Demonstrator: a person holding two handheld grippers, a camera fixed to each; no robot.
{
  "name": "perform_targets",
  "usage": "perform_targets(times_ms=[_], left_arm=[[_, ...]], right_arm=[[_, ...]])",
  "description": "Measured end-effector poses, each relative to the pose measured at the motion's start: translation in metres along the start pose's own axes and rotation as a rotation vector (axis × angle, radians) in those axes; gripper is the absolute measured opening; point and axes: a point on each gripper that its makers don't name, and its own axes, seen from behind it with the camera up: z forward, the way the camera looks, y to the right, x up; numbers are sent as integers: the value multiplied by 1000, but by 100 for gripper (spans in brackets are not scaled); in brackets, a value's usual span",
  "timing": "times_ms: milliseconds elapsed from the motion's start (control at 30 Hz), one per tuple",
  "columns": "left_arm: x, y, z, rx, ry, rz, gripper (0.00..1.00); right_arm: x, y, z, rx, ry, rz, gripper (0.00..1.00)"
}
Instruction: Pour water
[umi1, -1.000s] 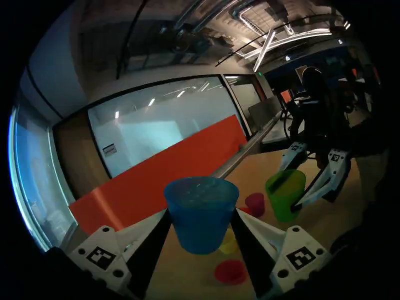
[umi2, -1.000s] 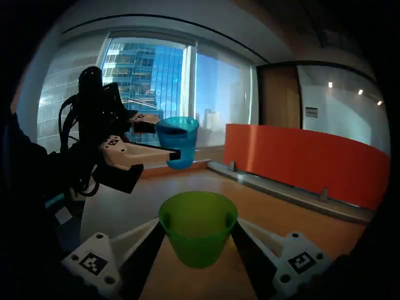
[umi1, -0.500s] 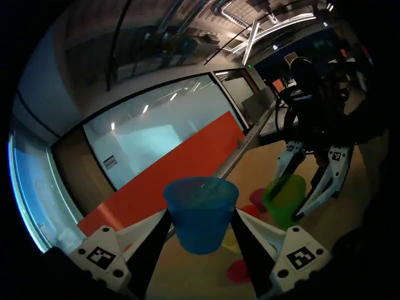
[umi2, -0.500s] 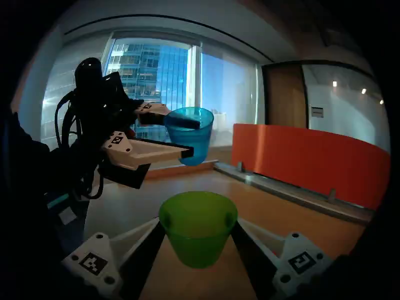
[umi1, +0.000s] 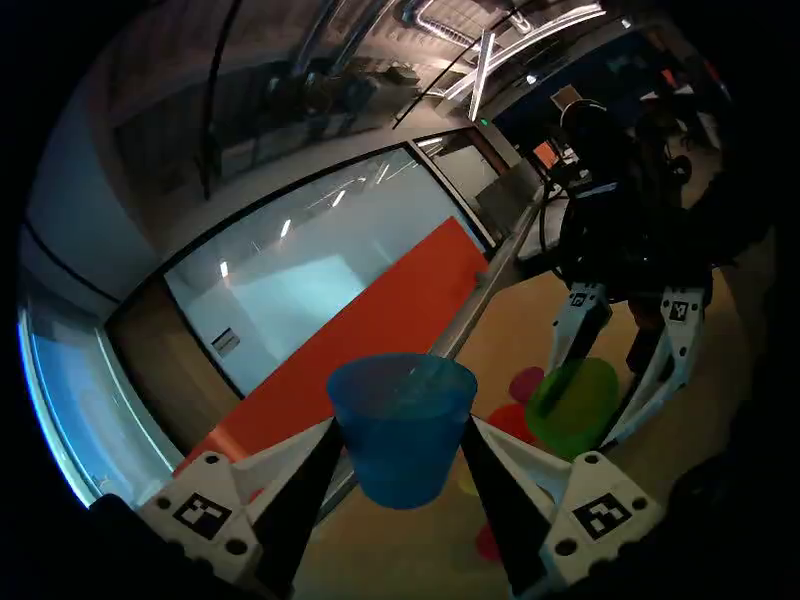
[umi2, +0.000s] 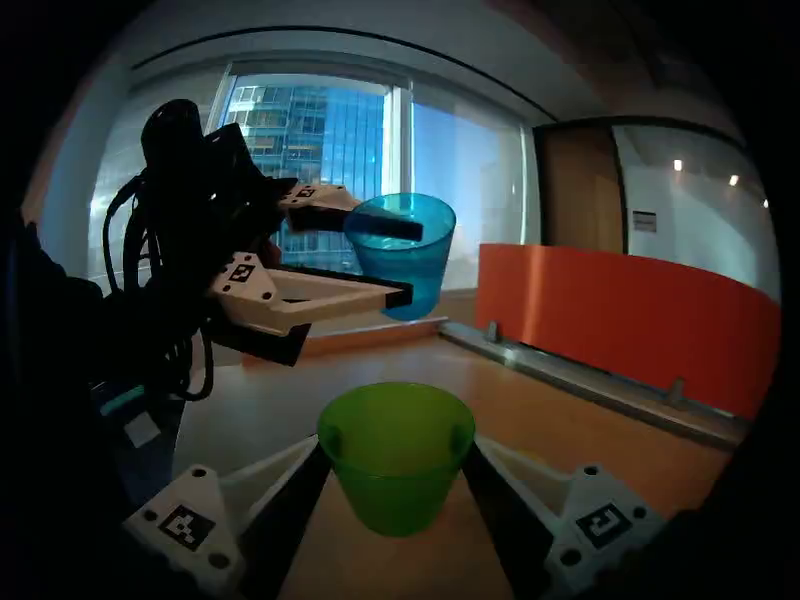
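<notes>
Left gripper (umi1: 402, 440) pinches a translucent blue plastic cup (umi1: 402, 425) at the lower centre of the left gripper view, its two white fingers (umi1: 300, 475) pressed against opposite sides of the cup. Right gripper (umi2: 396, 470) clamps a translucent green plastic cup (umi2: 396, 455) in the same way at the lower centre of the right gripper view. That cup is upright, with its open mouth toward the top of the frame.

In the right gripper view the left gripper reaches in from the left centre of the frame, backed by black housing and cables (umi2: 190, 200). The blue cup hangs above the green cup, slightly to the right and clear of its rim. Whether the blue cup holds water cannot be told.

In the left gripper view the green cup sits at the right centre between the right gripper's white fingers, its mouth turned toward the camera. Beside it lie a small pink cup (umi1: 526, 383) and a small red cup (umi1: 508, 420) on a pale wooden tabletop (umi2: 560, 420).

A long orange wall panel (umi1: 400, 320) runs diagonally through the middle of the left gripper view. A large window showing blue glass towers (umi2: 310, 150) fills the upper left of the right gripper view.
</notes>
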Motion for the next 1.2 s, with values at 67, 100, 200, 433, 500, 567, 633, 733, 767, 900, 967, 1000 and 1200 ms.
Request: perform_targets(times_ms=[67,100,200,433,500,567,633,733,767,900,967,1000,1200], left_arm=[[1,0,0,-1,-2,10,81],[2,0,1,-1,-2,15,81],[5,1,0,-1,-2,35,81],[9,4,1,-5,-6,77,81],[9,4,1,-3,-8,89,81],[9,3,2,-2,-10,101,81],[9,3,3,-1,-12,113,81],[10,2,4,-1,-13,129,81],[10,2,4,-1,-13,134,81],[12,0,7,1,-11,149,81],[13,-1,8,3,-9,158,81],[14,-2,9,5,-9,163,81],[14,-4,11,9,-15,195,81]], right_arm=[[1,-2,2,7,1,0,89],[1,-3,2,11,2,0,89],[1,-2,4,13,1,-3,89],[0,-3,6,18,1,5,89],[0,-3,6,19,2,7,89],[0,-3,5,20,1,7,89],[0,-3,5,21,0,6,88],[2,-3,5,21,2,5,88],[3,-3,5,21,4,4,88],[3,-3,5,21,6,5,88],[3,-3,5,22,6,4,88],[3,-3,5,23,6,4,88],[3,-2,6,20,6,3,88]])
